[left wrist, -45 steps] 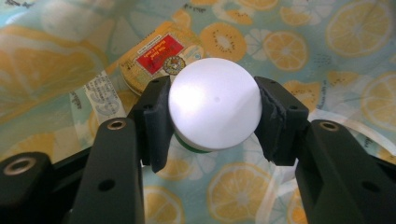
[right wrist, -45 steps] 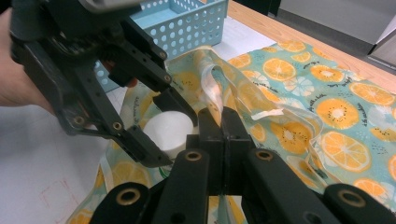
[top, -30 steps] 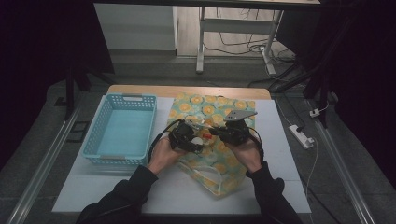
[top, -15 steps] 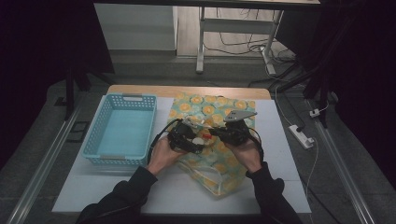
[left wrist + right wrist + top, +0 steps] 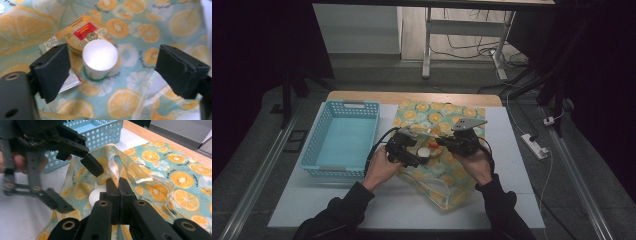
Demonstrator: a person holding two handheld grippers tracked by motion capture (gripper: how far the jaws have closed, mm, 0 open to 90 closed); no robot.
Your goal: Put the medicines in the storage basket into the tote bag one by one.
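Since the earlier frame, left gripper point(image 5: 110, 72) has spread its jaws, releasing the white-lidded jar point(image 5: 100, 58) inside the citrus-print bag point(image 5: 439, 165); right gripper point(image 5: 119, 185) clamps the bag's rim. Next — withdraw left gripper clear.

Red-and-gold label point(image 5: 85, 31) on round brown lid point(image 5: 82, 35): print present, too blurred to read. Small dark lettering scattered over citrus-print bag point(image 5: 150, 30): illegible. No legible text, brand, number or sign elsewhere.
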